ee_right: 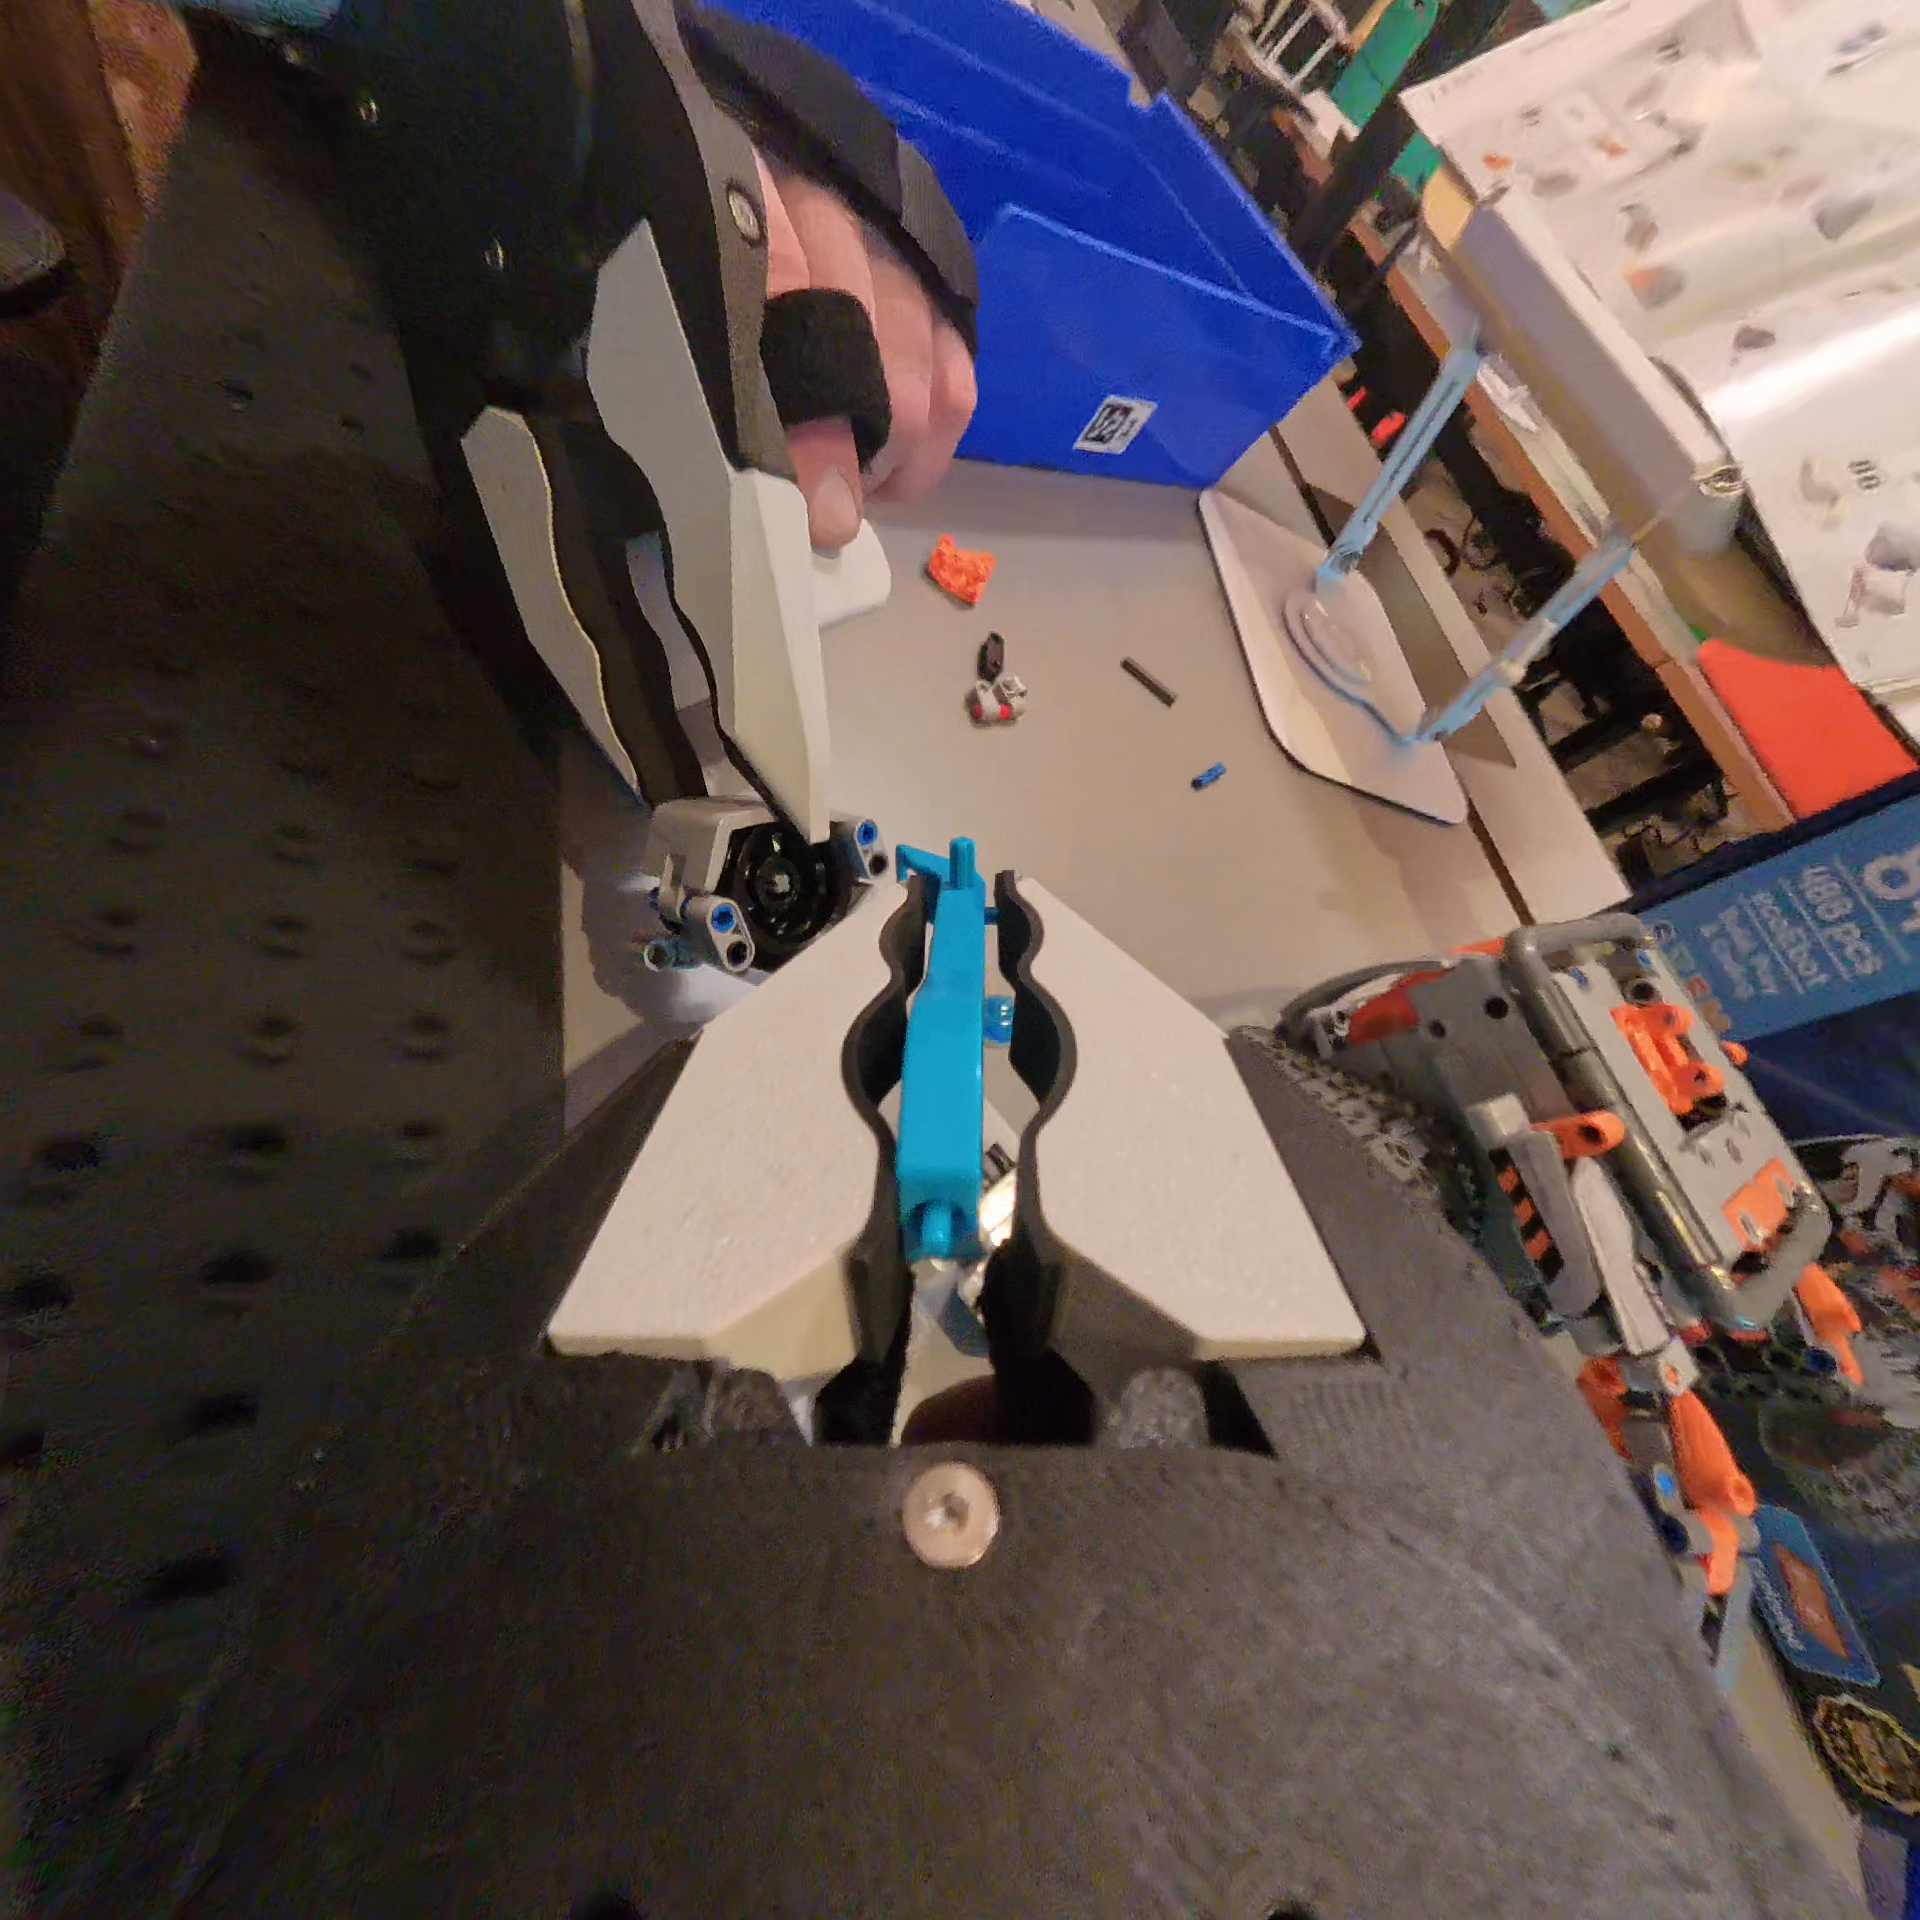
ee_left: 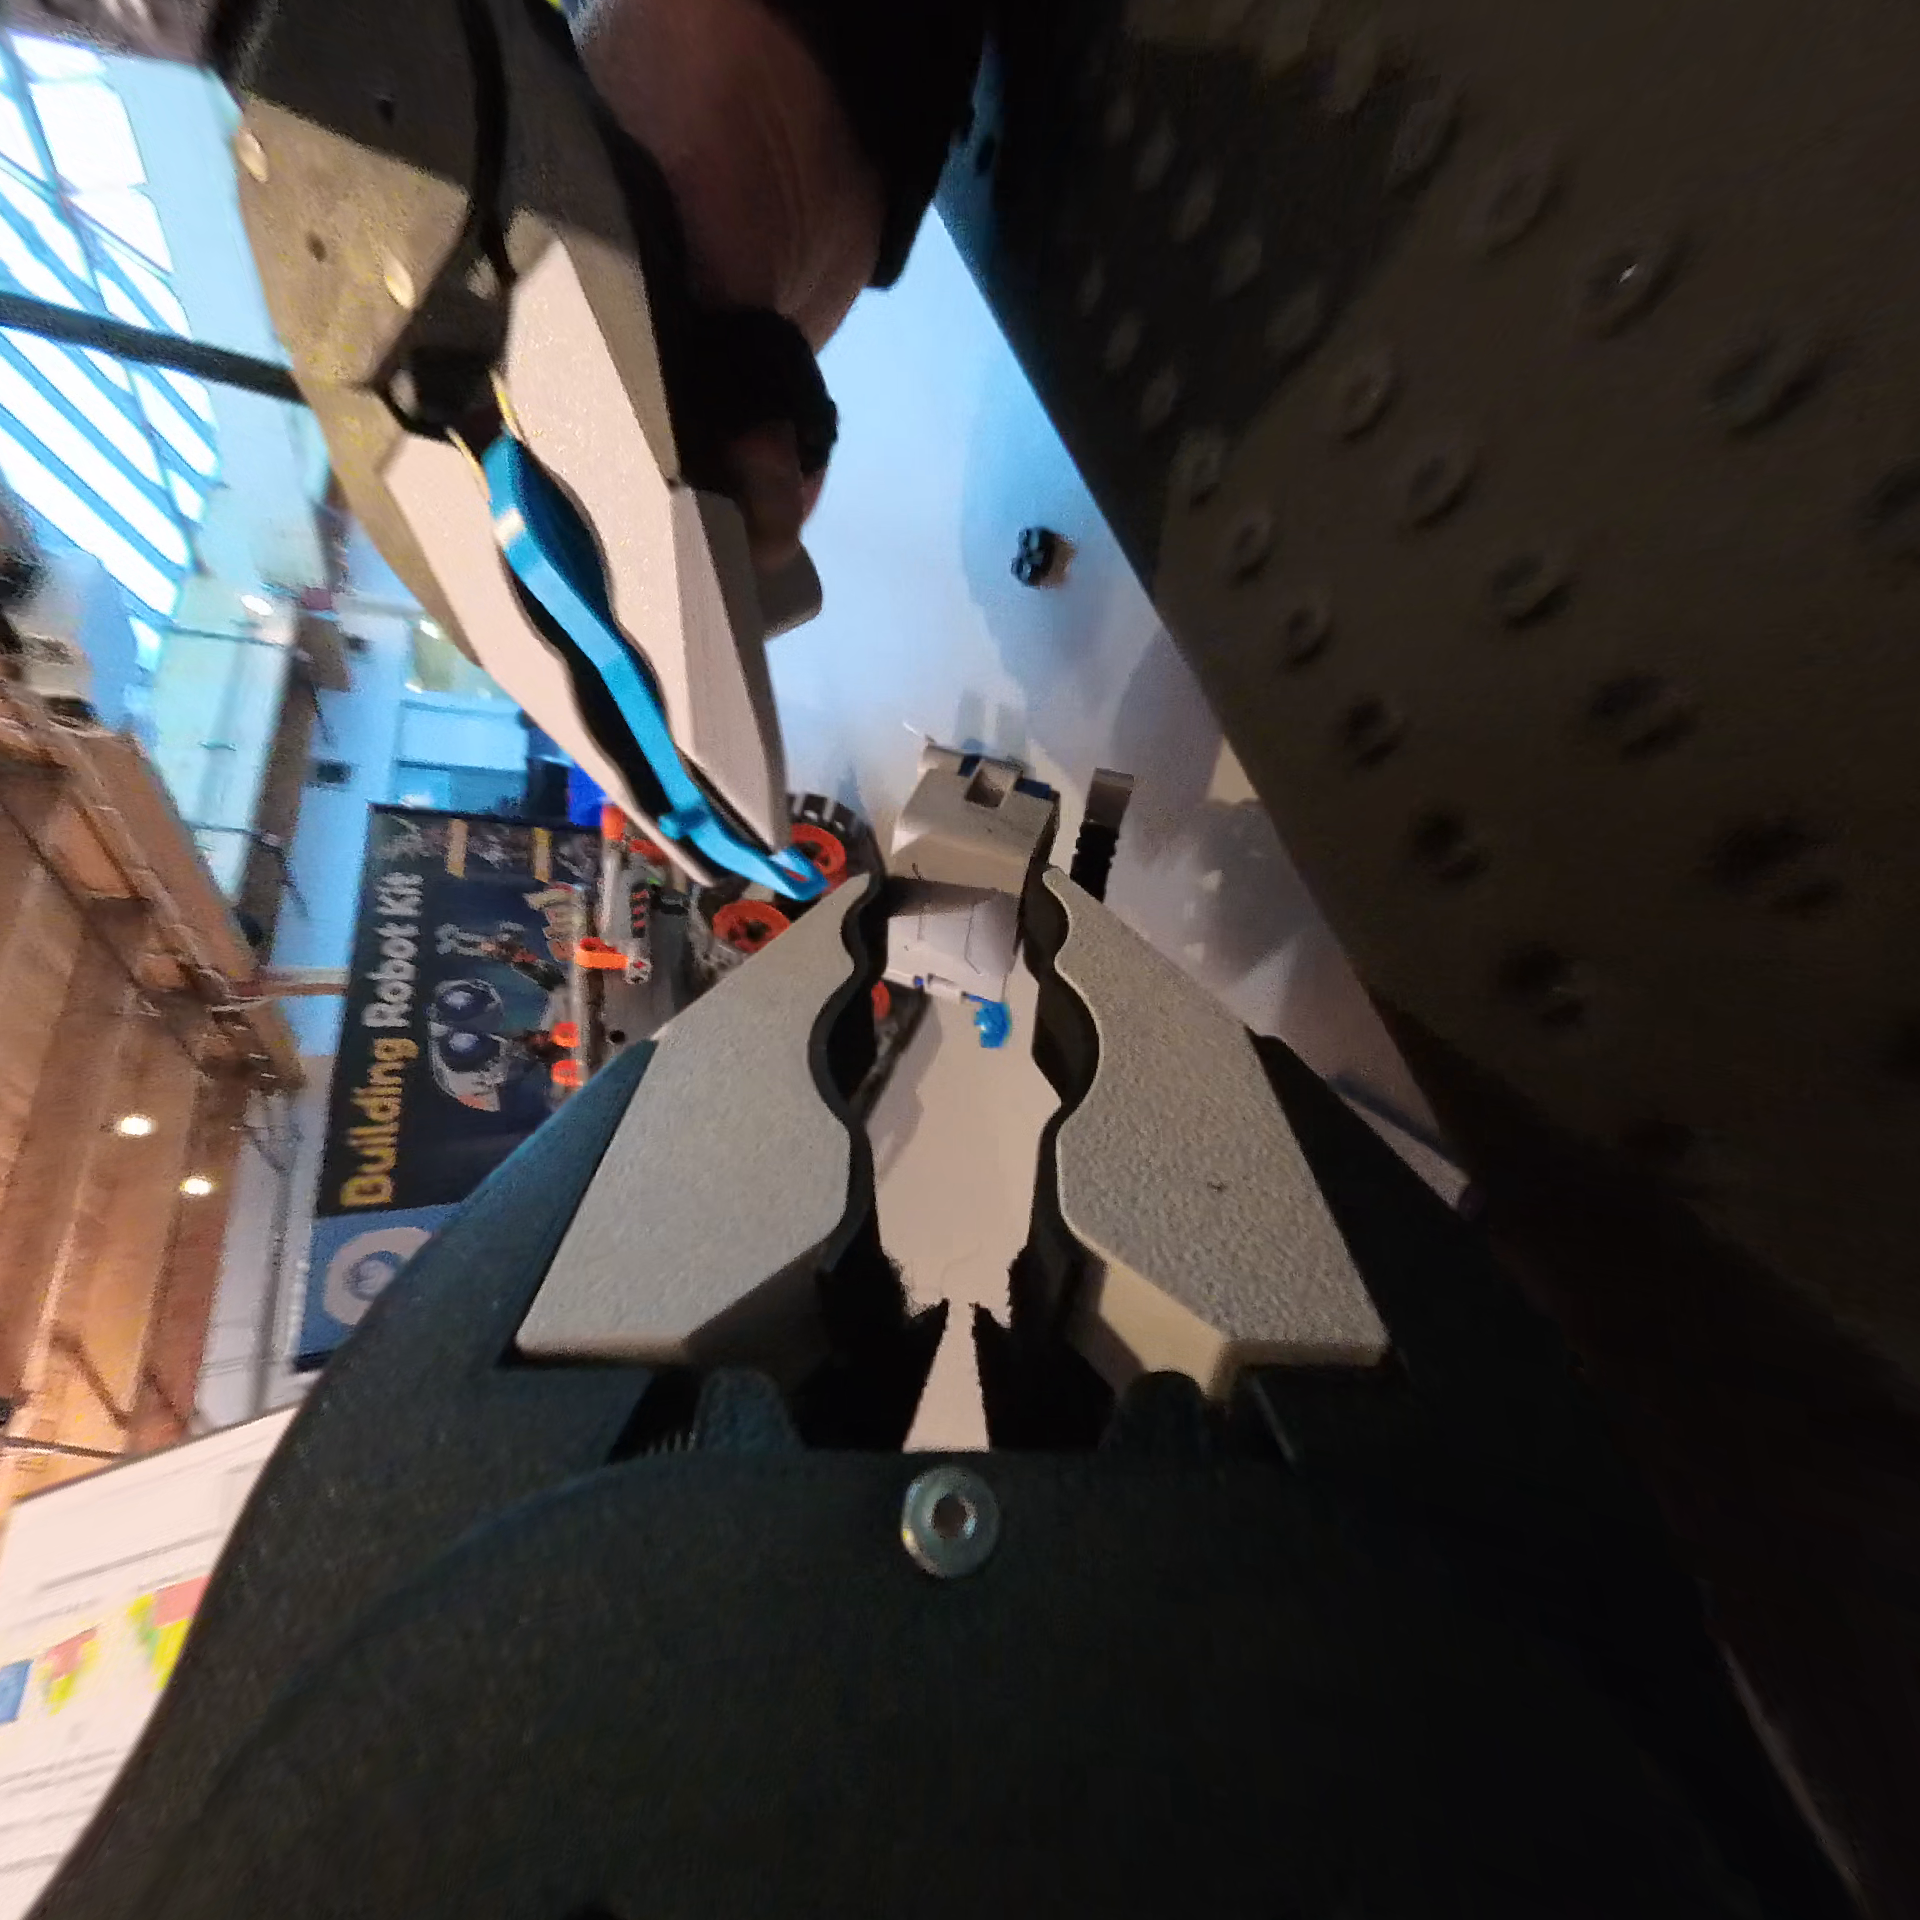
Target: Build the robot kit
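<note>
My left gripper is shut on a grey motor block at the fingertips, close over the white table. In the right wrist view that block shows a black round hub and blue pins, with the left gripper on it from above. My right gripper is shut on a long blue beam piece that lies along the jaws; its pegged end sticks out past the tips, just right of the motor block. In the left wrist view the right gripper and its blue beam come in from the upper left.
A black perforated board stands beside the block. On the table lie an orange piece, a small grey part, a black axle and a blue pin. A grey and orange robot model, blue bins and a printed box stand around.
</note>
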